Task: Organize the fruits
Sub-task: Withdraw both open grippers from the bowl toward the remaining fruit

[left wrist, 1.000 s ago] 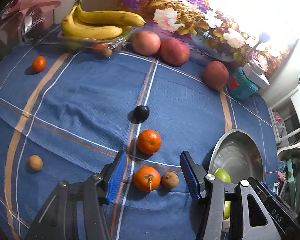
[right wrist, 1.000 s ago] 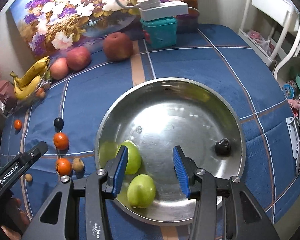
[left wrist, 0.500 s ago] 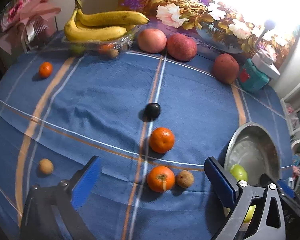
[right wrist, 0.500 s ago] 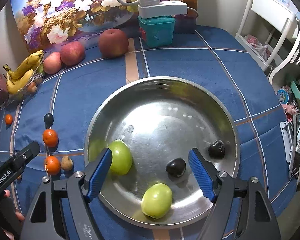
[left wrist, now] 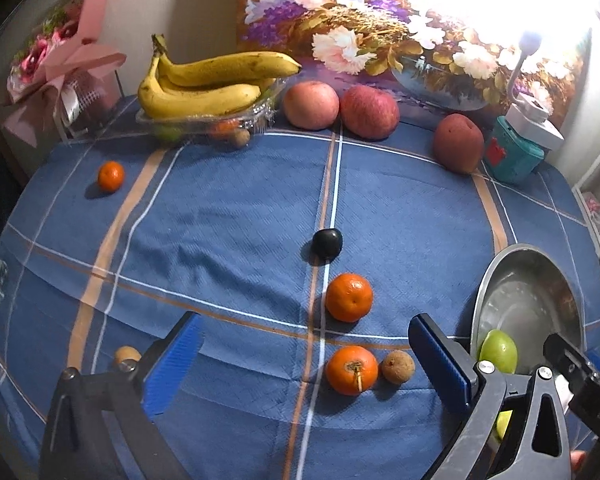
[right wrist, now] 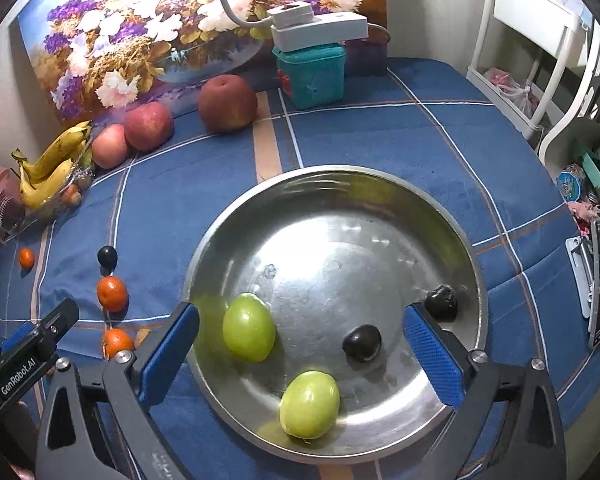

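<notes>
A steel bowl (right wrist: pixel 340 184) holds two green fruits (right wrist: pixel 249 333) (right wrist: pixel 310 404) and two dark plums (right wrist: pixel 361 342) (right wrist: pixel 441 301). My right gripper (right wrist: pixel 300 354) hangs open and empty over the bowl's near half. My left gripper (left wrist: pixel 308 364) is open and empty above the blue cloth. Two oranges (left wrist: pixel 349 297) (left wrist: pixel 351 369), a small brown fruit (left wrist: pixel 398 366) and a dark plum (left wrist: pixel 327 243) lie ahead of it. The bowl's rim (left wrist: pixel 484 280) shows at its right.
Bananas on a clear tray (left wrist: pixel 208 88), three apples (left wrist: pixel 311 105) (left wrist: pixel 370 110) (left wrist: pixel 458 142), a teal box with a lamp (left wrist: pixel 514 152) stand at the back. A small orange (left wrist: pixel 110 176) and a small brown fruit (left wrist: pixel 126 356) lie left. White furniture (right wrist: pixel 540 40) stands right.
My right gripper opened wide and a dark plum now lies in the bowl where it hung. My left gripper also opened wide and drew back a little.
</notes>
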A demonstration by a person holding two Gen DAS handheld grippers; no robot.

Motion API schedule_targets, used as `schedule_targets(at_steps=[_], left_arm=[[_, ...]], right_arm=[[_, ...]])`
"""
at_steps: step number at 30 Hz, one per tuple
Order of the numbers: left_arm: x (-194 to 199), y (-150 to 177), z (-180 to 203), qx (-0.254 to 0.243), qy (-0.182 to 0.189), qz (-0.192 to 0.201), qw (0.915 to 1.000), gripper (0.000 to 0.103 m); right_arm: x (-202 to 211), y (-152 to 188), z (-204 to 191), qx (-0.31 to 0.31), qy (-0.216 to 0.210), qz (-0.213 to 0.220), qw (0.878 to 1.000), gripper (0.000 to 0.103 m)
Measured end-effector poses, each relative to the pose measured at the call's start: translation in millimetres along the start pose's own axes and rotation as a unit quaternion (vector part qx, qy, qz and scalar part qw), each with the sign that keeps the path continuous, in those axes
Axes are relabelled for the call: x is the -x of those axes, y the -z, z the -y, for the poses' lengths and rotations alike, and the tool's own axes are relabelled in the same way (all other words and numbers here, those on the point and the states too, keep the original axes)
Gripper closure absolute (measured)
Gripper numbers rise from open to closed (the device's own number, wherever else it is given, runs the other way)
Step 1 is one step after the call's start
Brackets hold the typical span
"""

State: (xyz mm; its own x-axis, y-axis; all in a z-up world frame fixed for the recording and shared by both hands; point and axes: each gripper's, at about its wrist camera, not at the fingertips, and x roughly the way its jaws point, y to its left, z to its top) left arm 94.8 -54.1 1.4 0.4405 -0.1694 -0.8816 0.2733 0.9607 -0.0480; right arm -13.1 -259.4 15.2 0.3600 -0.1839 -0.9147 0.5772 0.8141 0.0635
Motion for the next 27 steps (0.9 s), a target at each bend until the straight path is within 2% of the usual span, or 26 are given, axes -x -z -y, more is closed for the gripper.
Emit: schedule_targets(at_steps=[5, 11, 15, 21, 25, 26, 27], left_arm=[[5, -3, -6, -0.027, -0.017, 0.011, 0.9994, 0.0], [13, -7, -31, -0.028, -0.029, 0.03, 0.9987, 0.0], [16, -6, -60, 0.001, -0.029, 0.03, 0.9991, 0.0], [15, 0, -112, 0.079, -0.025, 0.025, 0.9962, 0.0], [12, 10, -136, 0.108, -0.015, 0.014, 0.9939, 0.0], [9, 13, -143, 0.121, -0.018, 0.008, 0.9925, 0.0], [6, 16, -148, 0.133, -0.021, 0.0, 0.9909, 0.0]], right_arm=[[0, -1, -11, 0.001, -0.023, 0.001, 1.0, 0.002], [-1, 3, -45, 0.028, -0.088, -0.015, 0.996, 0.002], [-2, 8, -77, 0.048, -0.129, -0.022, 0.99, 0.002], [-8, 19, -105, 0.074, -0.139, -0.035, 0.987, 0.002], [-12, 23, -115, 0.079, -0.146, -0.037, 0.985, 0.003], [-13, 24, -117, 0.082, -0.143, -0.038, 0.986, 0.003], [-14, 25, -119, 0.086, -0.141, -0.039, 0.985, 0.009]])
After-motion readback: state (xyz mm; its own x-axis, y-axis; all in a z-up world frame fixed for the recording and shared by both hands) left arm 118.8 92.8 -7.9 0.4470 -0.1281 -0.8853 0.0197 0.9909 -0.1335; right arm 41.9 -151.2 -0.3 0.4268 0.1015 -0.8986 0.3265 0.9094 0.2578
